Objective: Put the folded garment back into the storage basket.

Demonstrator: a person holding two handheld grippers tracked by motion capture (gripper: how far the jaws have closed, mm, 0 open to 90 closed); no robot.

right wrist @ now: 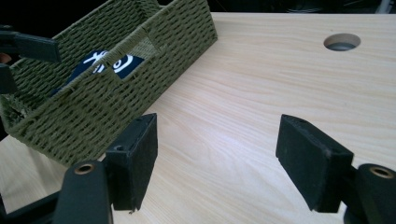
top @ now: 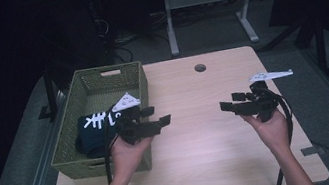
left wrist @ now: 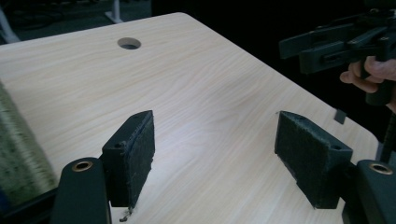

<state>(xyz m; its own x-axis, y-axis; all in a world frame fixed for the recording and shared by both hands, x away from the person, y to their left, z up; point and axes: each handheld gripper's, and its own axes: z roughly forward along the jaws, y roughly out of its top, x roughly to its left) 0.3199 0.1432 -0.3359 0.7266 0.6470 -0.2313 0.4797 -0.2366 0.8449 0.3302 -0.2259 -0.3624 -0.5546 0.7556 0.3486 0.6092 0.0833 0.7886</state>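
A person is holding a tool in each hand above a pale wooden tabletop (top: 203, 152), with both forearms coming in from 6 o'clock in the high view. The left tool (top: 154, 116) is hovering at about 9 o'clock from the tabletop's middle, just beside the near right corner of a green woven basket (top: 71, 138), and its jaws are standing wide apart with nothing between them. In the left gripper view, its two black pads (left wrist: 137, 154) are facing each other across bare wood grain.

The right tool (top: 230, 102) is hovering at about 3 o'clock, well apart from the left one, pointing toward it. Its jaws are also spread wide and holding nothing; in the right gripper view, the pads (right wrist: 140, 158) are framing bare wood, with the basket (right wrist: 116, 102) lying off at 10 o'clock.

The basket is sitting along the tabletop's left edge, at 9 o'clock. Inside it, a dark blue folded cloth (top: 92, 132) with a white printed pattern is lying toward the near end; it may be a garment, though the dim light makes that hard to tell. A round cable hole (top: 200, 68) is showing at 12 o'clock, near the far edge.
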